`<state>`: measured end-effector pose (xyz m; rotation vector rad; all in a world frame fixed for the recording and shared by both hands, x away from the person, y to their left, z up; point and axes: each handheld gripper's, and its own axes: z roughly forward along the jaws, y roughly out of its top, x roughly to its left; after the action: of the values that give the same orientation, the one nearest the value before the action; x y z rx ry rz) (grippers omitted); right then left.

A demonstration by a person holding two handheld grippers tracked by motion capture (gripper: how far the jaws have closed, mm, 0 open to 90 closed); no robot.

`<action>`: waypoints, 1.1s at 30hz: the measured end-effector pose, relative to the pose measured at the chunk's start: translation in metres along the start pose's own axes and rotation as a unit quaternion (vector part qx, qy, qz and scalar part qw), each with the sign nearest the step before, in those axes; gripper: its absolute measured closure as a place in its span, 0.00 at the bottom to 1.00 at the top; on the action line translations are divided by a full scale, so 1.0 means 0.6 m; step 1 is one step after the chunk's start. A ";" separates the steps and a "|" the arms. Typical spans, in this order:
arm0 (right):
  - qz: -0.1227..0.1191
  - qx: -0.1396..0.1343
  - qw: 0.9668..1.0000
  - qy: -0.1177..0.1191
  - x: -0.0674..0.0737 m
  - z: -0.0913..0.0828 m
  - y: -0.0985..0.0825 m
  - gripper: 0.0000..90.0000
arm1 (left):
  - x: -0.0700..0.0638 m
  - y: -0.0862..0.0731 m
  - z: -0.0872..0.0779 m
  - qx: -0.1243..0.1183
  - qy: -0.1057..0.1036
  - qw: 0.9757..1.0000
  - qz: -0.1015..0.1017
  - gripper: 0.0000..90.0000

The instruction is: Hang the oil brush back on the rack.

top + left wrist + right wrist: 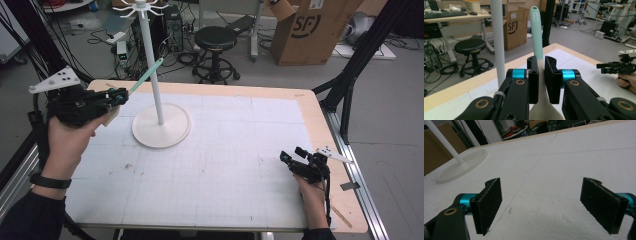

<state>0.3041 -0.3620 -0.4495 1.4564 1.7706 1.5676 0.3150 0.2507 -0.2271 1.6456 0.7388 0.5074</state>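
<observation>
We see the left tongs (541, 75) pinching a mint-handled spatula (536, 30), its handle rising just beside the white stand (160, 120). Well apart from the stand, the right tongs (549, 207) hang spread over the surface (225, 170).

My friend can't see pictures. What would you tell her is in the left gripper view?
The left hand-held gripper is shut on a mint-green and cream spatula that points up beside a white pole. Beyond the table are a black stool and a cardboard box.
</observation>
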 end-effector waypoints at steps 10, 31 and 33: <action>0.003 0.000 1.000 0.001 0.000 0.000 0.000 0.19 | 0.016 0.041 -0.049 -0.023 0.011 1.000 0.007 0.92; 0.005 0.000 1.000 0.001 0.000 0.000 0.000 0.19 | 0.040 0.100 -0.092 -0.052 0.032 0.998 0.016 0.92; 0.004 0.000 1.000 0.001 0.000 0.000 0.000 0.19 | 0.042 0.101 -0.092 -0.052 0.033 0.998 0.016 0.92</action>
<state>0.3040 -0.3618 -0.4494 1.4647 1.7677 1.5743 0.3067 0.3014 -0.1582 1.5519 0.7234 0.6150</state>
